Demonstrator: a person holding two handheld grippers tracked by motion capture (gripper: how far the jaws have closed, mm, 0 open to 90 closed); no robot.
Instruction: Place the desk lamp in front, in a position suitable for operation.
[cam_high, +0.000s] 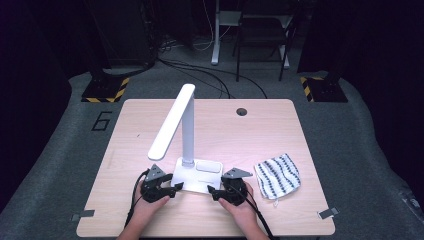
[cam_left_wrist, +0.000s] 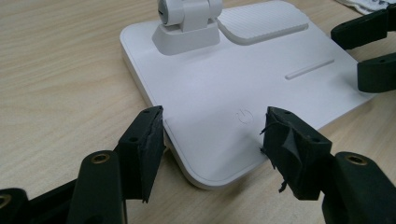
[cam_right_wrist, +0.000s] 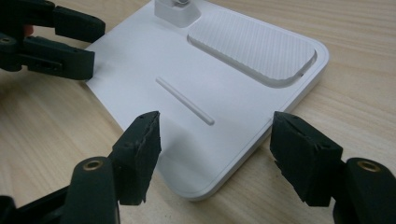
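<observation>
**High view: both tools at the lamp base**

High view puts your white desk lamp (cam_high: 187, 145) near the front middle of the desk (cam_high: 125, 130), its flat square base carrying a ribbed pad, a thin raised bar and a faint power mark. The lamp's head is cut off in both gripper views. Your left tool (cam_high: 170, 190) straddles the base's near left corner, jaws spread, one pad just beside the edge. Your right tool (cam_high: 214, 192) brackets the near right corner, jaws wide, touching nothing. A striped cloth (cam_high: 277, 176) lies right of the lamp.
</observation>
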